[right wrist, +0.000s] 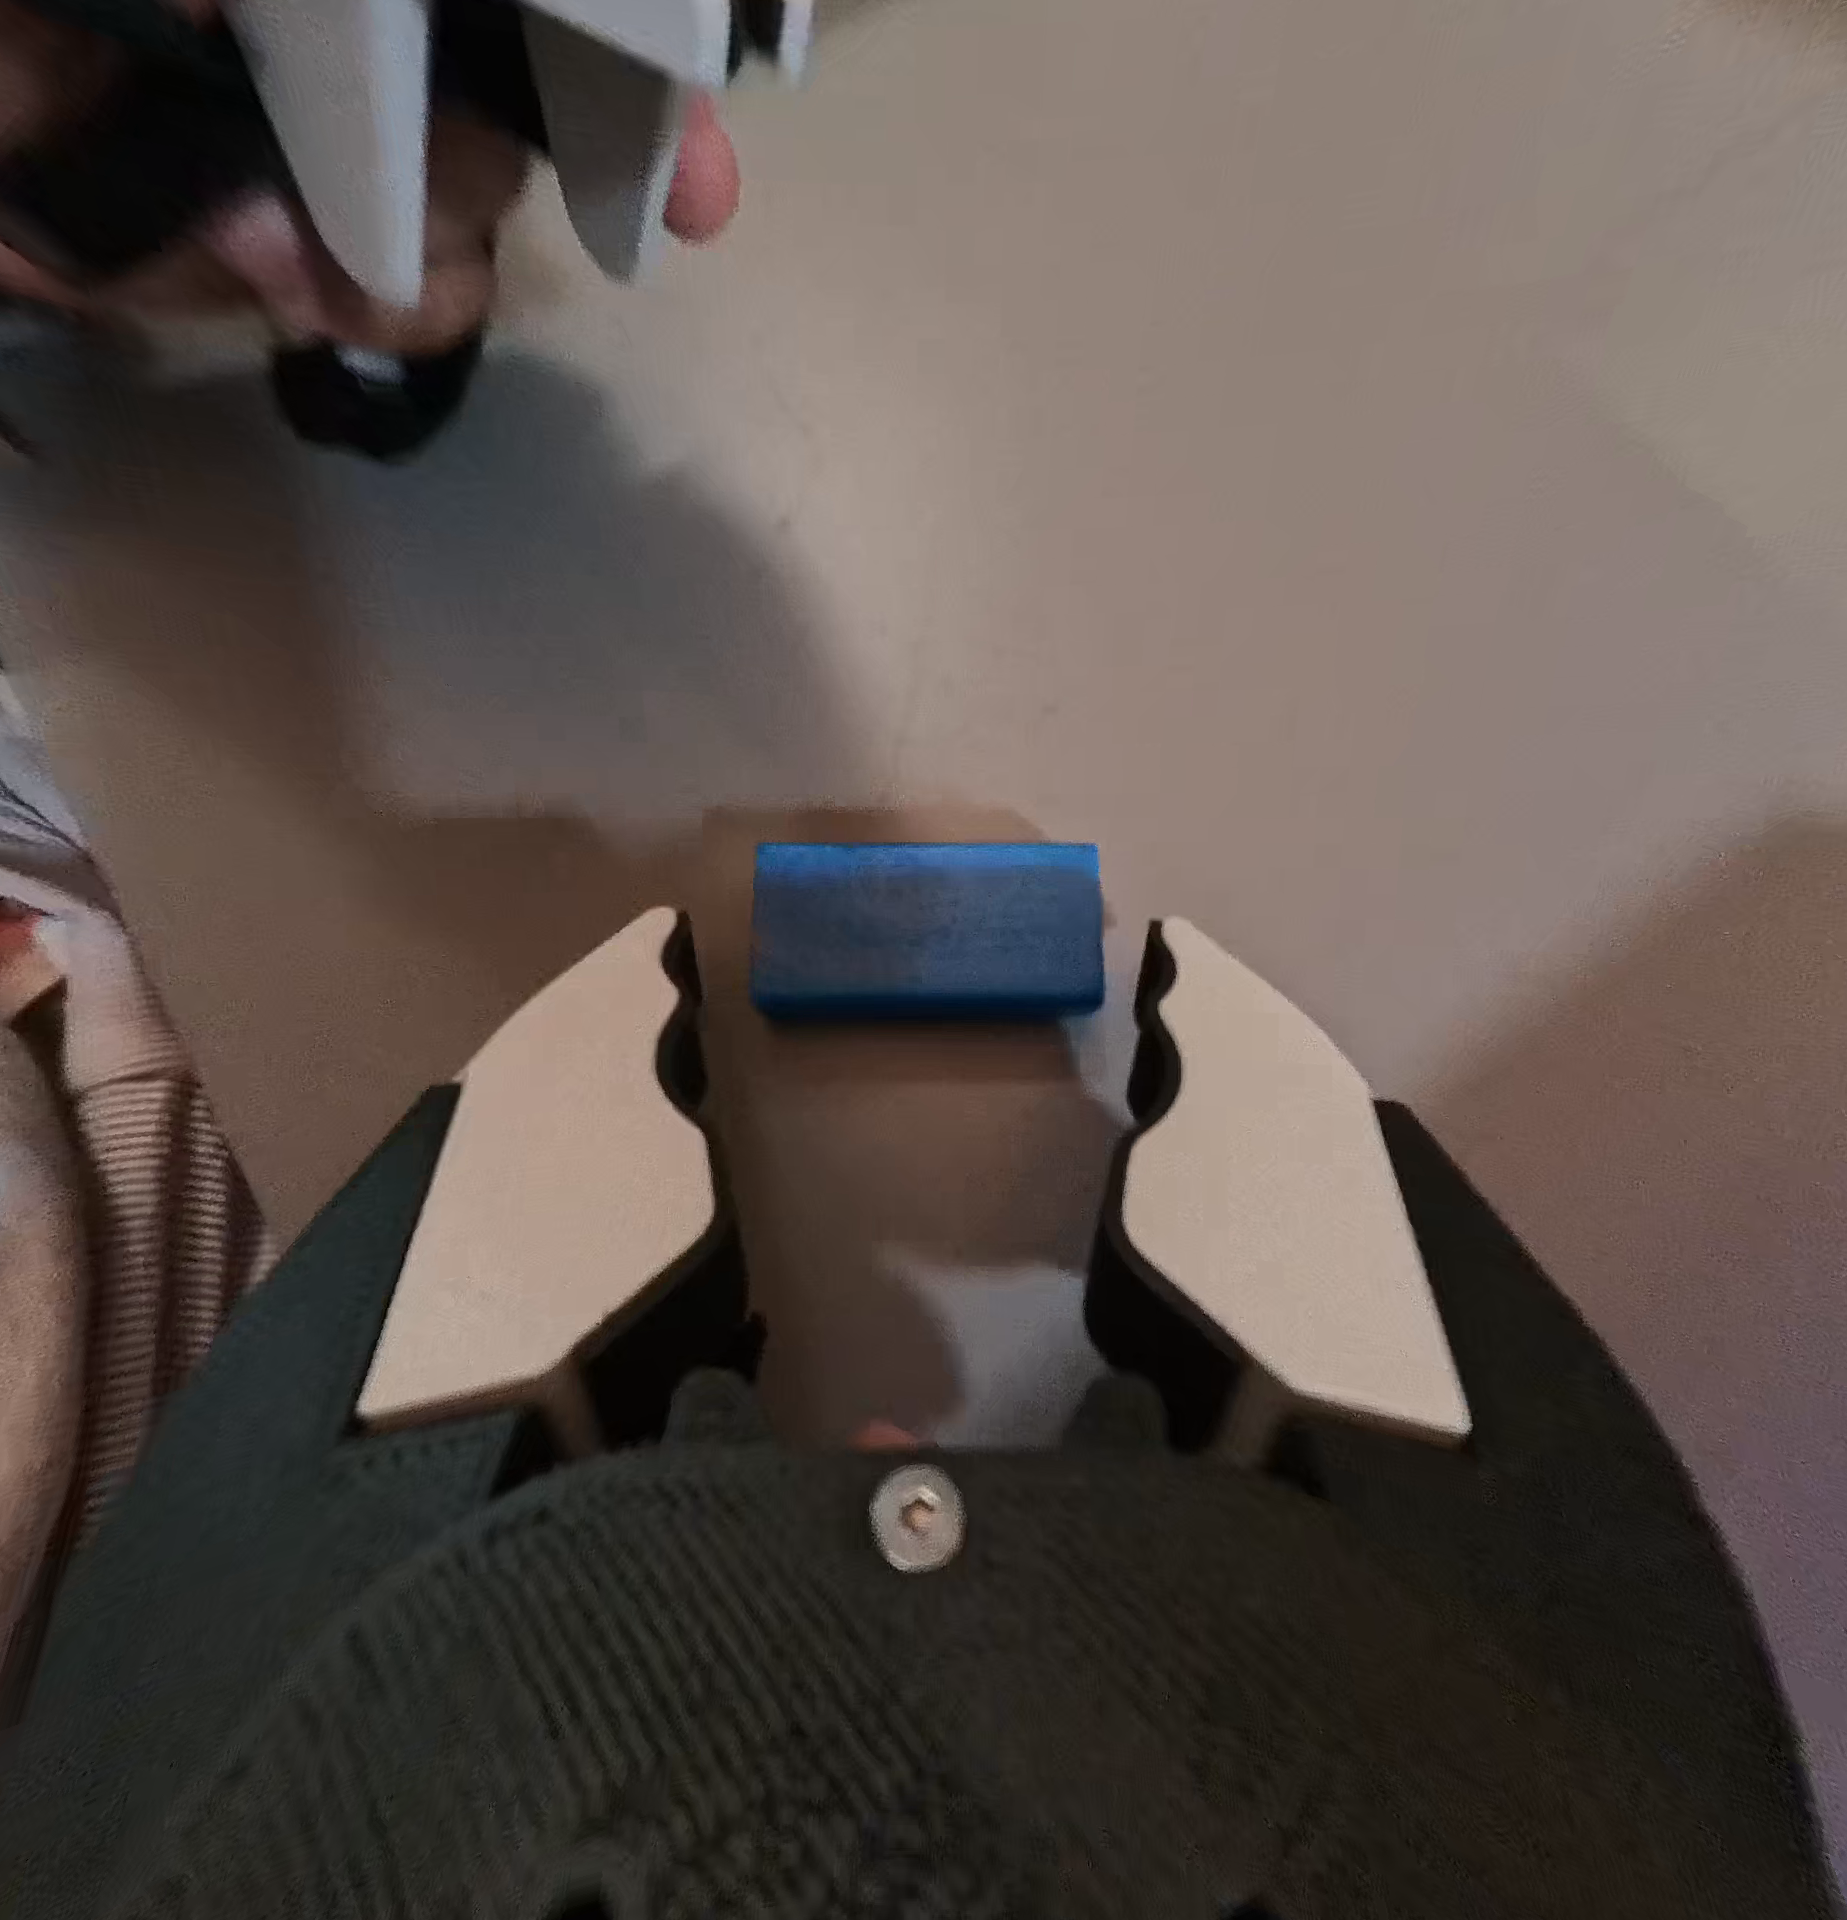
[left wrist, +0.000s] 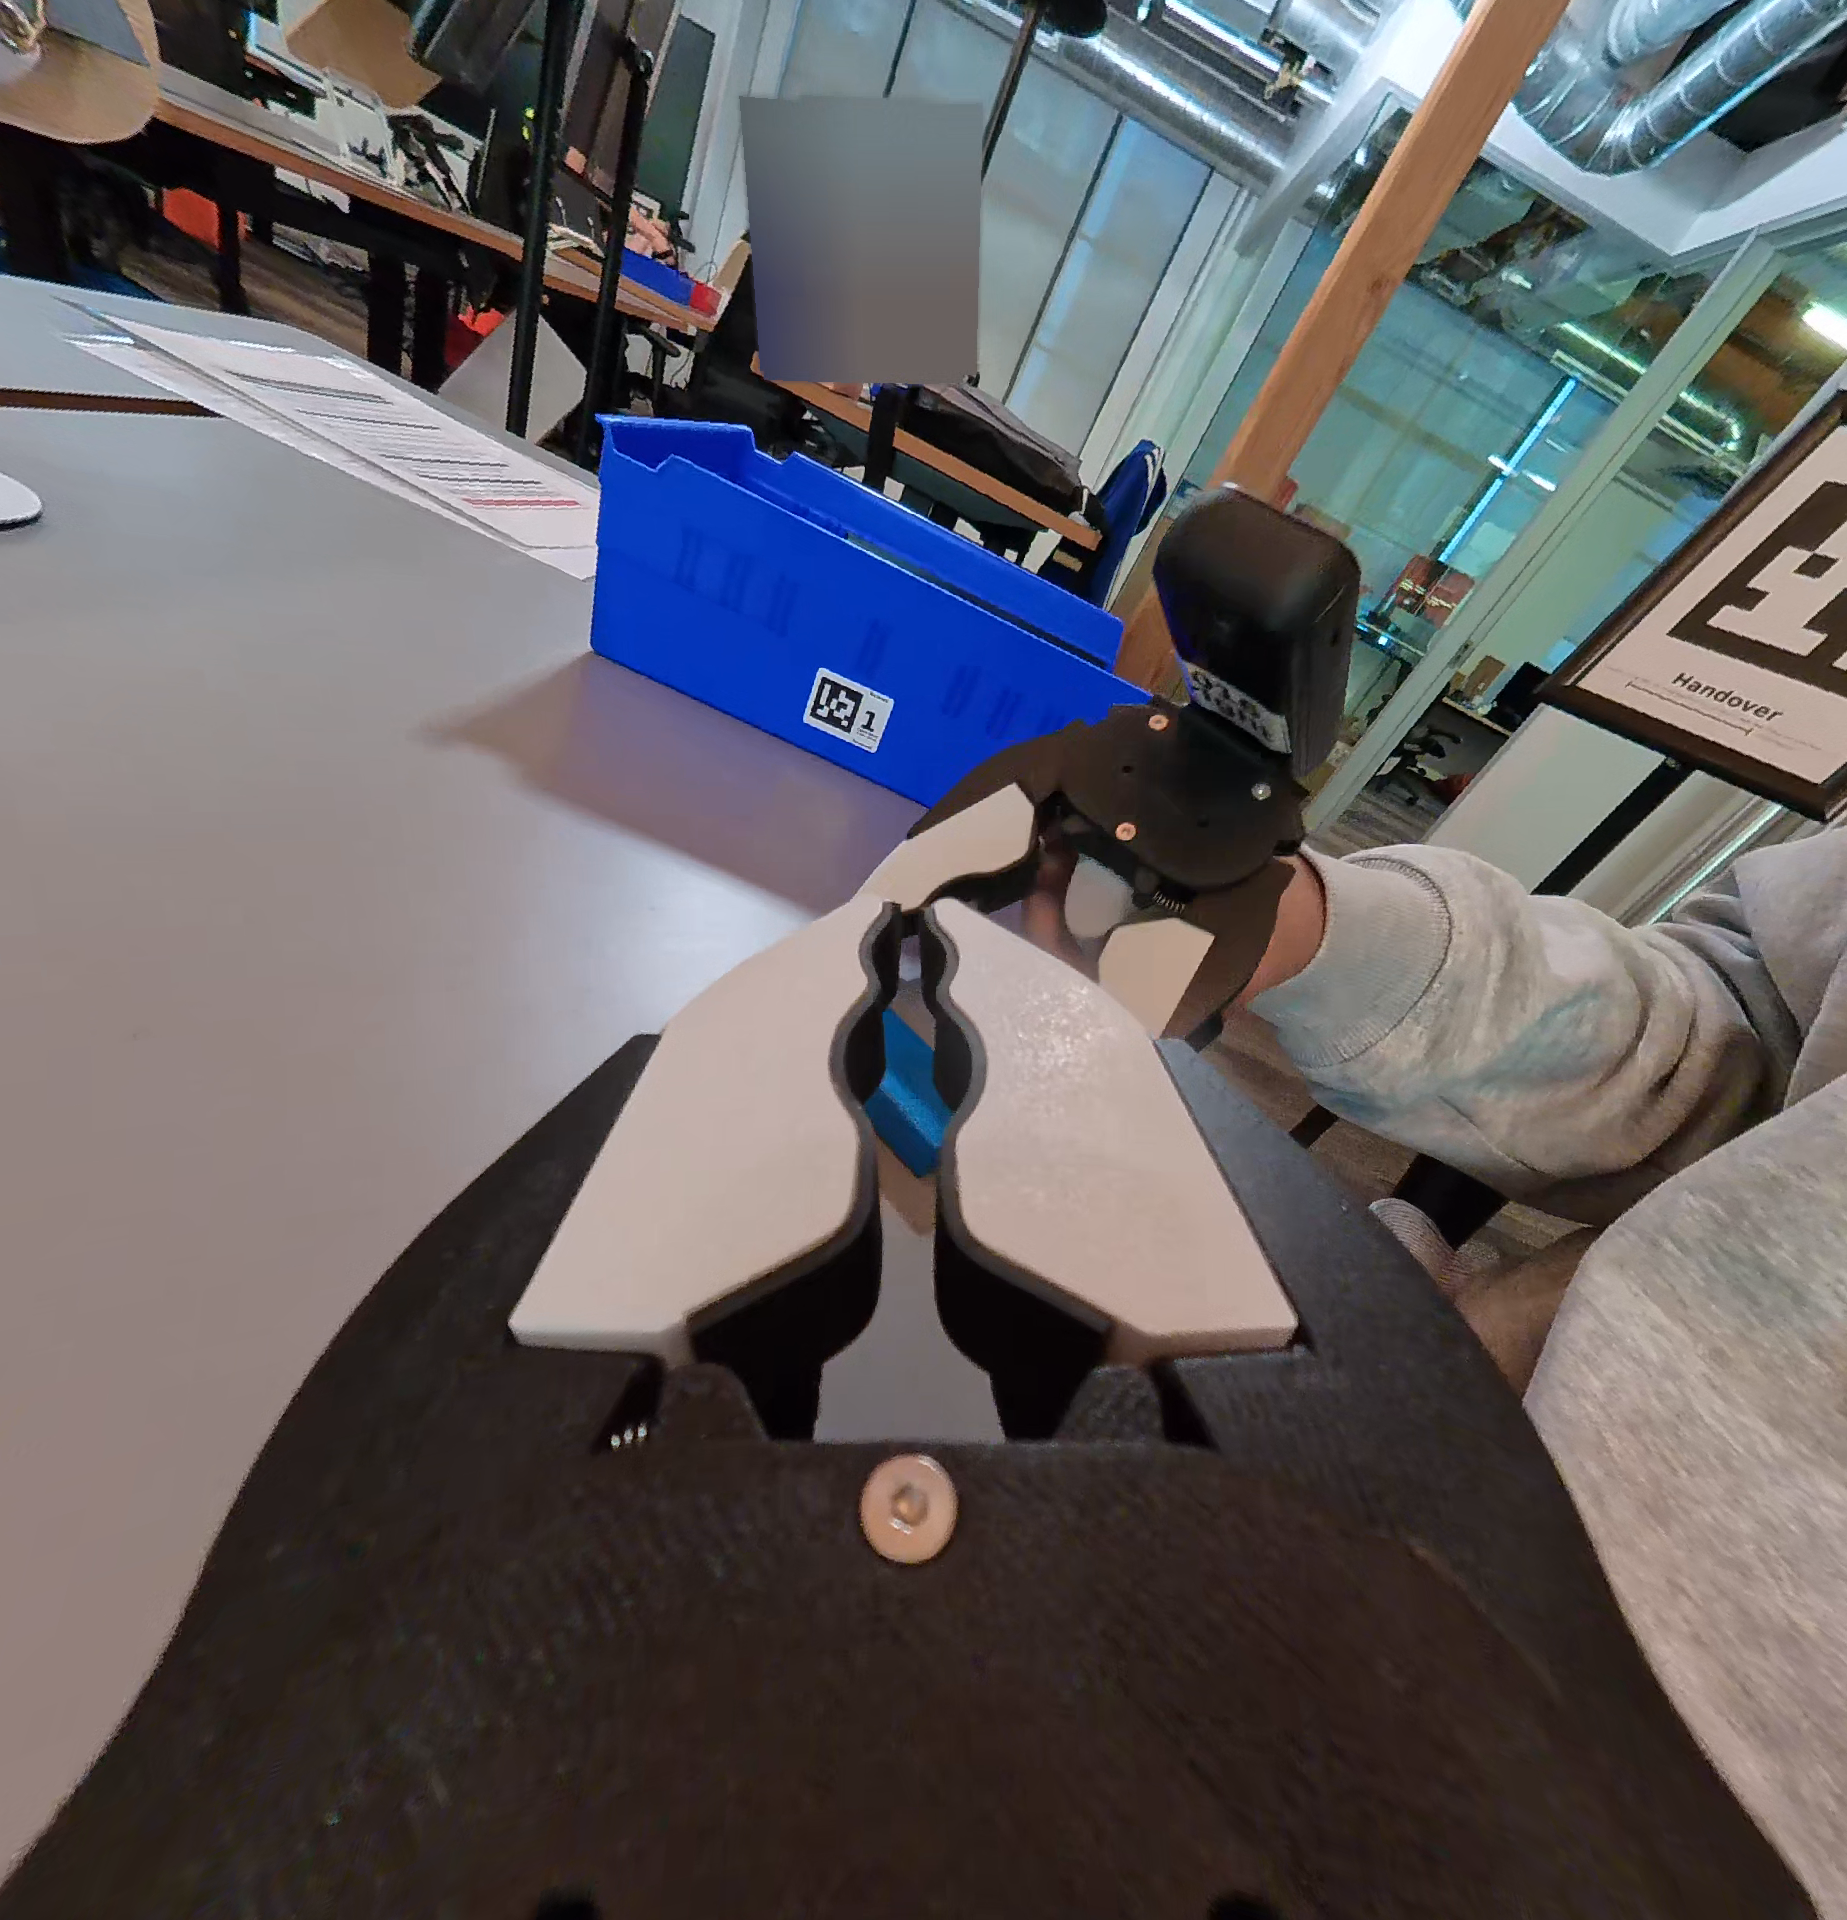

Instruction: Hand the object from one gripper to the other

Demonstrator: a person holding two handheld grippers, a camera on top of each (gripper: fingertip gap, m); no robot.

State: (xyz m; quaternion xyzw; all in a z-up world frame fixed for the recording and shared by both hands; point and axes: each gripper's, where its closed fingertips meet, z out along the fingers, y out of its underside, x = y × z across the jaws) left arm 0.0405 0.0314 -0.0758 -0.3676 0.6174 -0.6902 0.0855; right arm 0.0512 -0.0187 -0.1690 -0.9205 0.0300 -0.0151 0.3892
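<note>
A small blue block [right wrist: 924, 930] lies flat on the grey table [right wrist: 1314, 520]. My right gripper [right wrist: 914, 935] is open, with one finger on each side of the block and a gap on both sides. In the left wrist view the right gripper [left wrist: 1064, 904] points down at the table, held by a hand in a grey sleeve. My left gripper [left wrist: 908, 920] is shut and empty, hovering close by. The block [left wrist: 903, 1101] shows through the gap behind its fingers. The left gripper's fingers [right wrist: 368, 156] show blurred at the top left of the right wrist view.
A blue plastic bin [left wrist: 846, 623] with a marker sticker stands on the table [left wrist: 275, 831] beyond the grippers. A printed sheet [left wrist: 327, 416] lies at the far left. A framed marker sign [left wrist: 1781, 603] stands at the right. The person's grey sleeve [left wrist: 1521, 997] fills the right side. Some 11 centimeters of space lies between my two pairs of fingers.
</note>
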